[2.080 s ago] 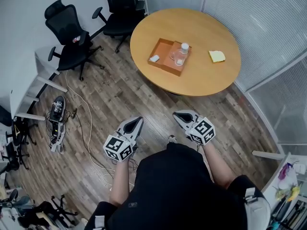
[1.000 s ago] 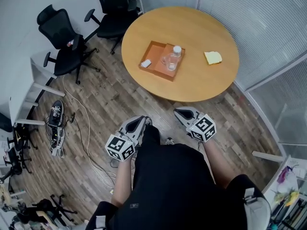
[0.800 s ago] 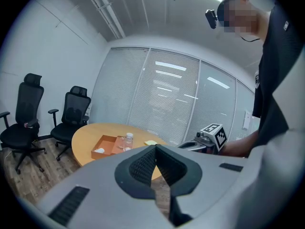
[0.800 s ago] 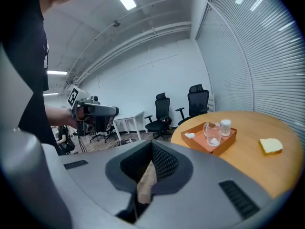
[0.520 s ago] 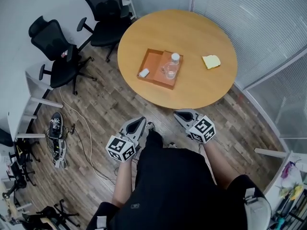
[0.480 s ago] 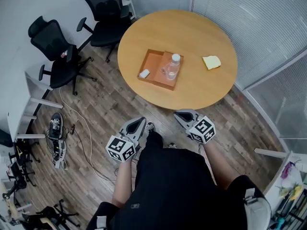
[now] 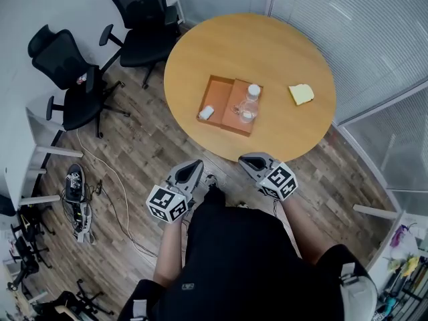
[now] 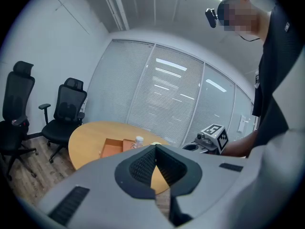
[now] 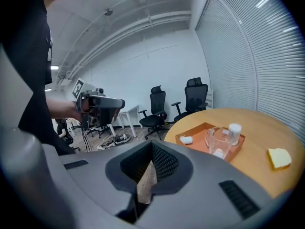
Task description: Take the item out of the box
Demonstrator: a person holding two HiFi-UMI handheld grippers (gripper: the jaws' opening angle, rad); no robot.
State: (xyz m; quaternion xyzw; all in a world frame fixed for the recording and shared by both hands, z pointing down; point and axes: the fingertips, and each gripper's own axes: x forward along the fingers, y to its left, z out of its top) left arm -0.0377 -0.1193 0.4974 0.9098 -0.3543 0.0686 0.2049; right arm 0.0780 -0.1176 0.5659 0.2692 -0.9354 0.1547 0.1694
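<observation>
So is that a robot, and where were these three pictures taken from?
No robot: a person holds a two-jaw tool in each hand, the left tool and right tool. The overhead picture comes from a camera on the person's head, the other two from cameras on the tools. On the round wooden table sits a shallow orange box with a clear glass jug, a white-capped bottle and a small white item. A yellow sponge lies beside it. Both tools are shut and empty.
</observation>
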